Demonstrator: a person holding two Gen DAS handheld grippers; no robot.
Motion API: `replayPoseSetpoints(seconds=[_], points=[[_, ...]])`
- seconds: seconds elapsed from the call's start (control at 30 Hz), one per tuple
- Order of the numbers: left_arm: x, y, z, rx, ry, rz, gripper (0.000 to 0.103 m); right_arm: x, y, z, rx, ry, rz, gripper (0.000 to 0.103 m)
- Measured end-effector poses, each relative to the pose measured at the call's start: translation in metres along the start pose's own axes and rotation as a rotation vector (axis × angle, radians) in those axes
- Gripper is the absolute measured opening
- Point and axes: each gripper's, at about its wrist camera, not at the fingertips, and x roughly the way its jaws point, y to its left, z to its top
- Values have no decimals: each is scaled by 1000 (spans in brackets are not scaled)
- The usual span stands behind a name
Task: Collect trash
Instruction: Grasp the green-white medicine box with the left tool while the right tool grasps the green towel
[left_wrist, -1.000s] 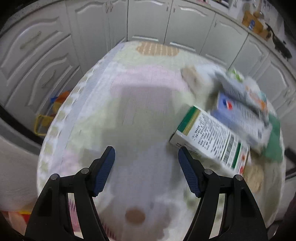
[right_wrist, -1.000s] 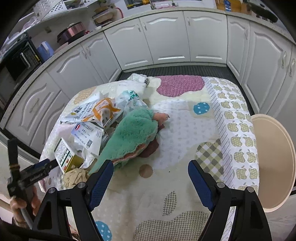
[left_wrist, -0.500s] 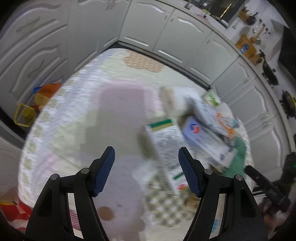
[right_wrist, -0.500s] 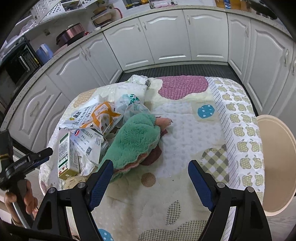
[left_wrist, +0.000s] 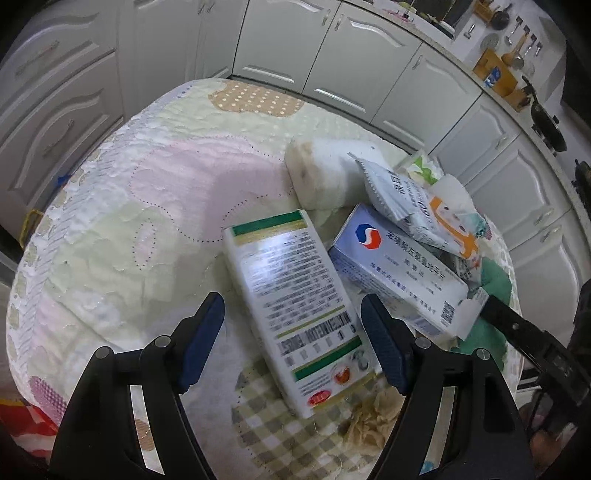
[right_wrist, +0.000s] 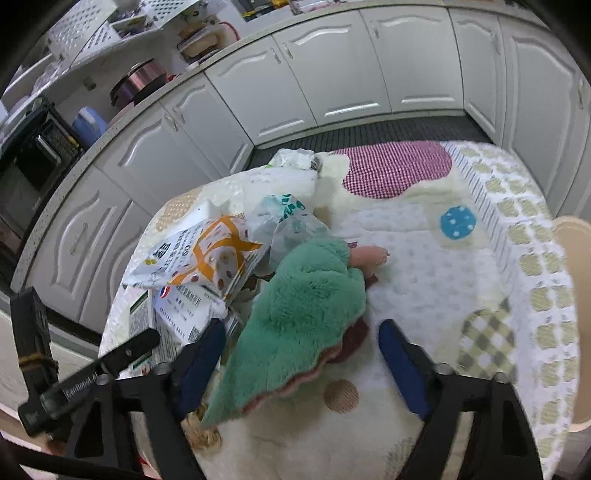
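A white and green carton lies flat on the quilted table cover. My left gripper is open, its fingers on either side of the carton's near end. Beside it lie a blue and white box, an orange and white wrapper, a white wad and a crumpled brown paper. My right gripper is open above a green furry cloth, next to the wrapper and a clear plastic bag.
White kitchen cabinets ring the round table. A beige stool stands at the table's right edge in the right wrist view. The left gripper's body shows at the lower left of that view.
My left gripper has swung right and closed in on the carton, which now lies between its fingers. My right gripper has moved forward and down over the green cloth.
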Motion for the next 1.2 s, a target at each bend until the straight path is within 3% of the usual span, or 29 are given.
replayPoseSetpoints(seconds=[0.13, 0.17, 0.2, 0.37, 0.57, 0.63, 0.7, 0.73, 0.83, 0.97, 1.03, 1.1, 1.2], points=[[3, 2, 2, 12, -20, 1, 75, -11, -6, -3, -14, -28, 22, 35], [2, 2, 2, 19, -17, -2, 68, -17, -6, -5, -23, -41, 22, 28], [0, 3, 3, 23, -15, -12, 68, -25, -7, -6, -32, -58, 20, 22], [-12, 12, -1, 42, -3, -43, 62, -55, -16, -15, -54, -90, 16, 15], [-37, 21, -10, 105, -9, -20, 60, -63, -27, -24, -50, -35, -5, 15], [-43, 23, -12, 111, -13, -11, 60, -62, -31, -21, 13, -49, 8, 21], [-46, 25, -14, 115, -17, -8, 60, -56, -30, -17, 53, -61, 24, 57], [-47, 25, -15, 116, -20, -3, 60, -54, -26, -15, 49, -65, 22, 64], [-44, 27, -17, 112, -21, 16, 60, -34, -11, -4, 20, -50, 3, 68], [-36, 26, -20, 108, -18, 29, 60, 1, -10, 2, 70, 35, 102, 68], [-30, 26, -20, 110, -15, 57, 60, 10, -11, 0, 83, 53, 147, 48], [-23, 28, -19, 98, 1, 57, 61, 7, -10, -4, 57, 40, 137, 36], [-16, 32, -18, 69, 11, 48, 61, -7, -10, -9, 24, 14, 128, 30]])
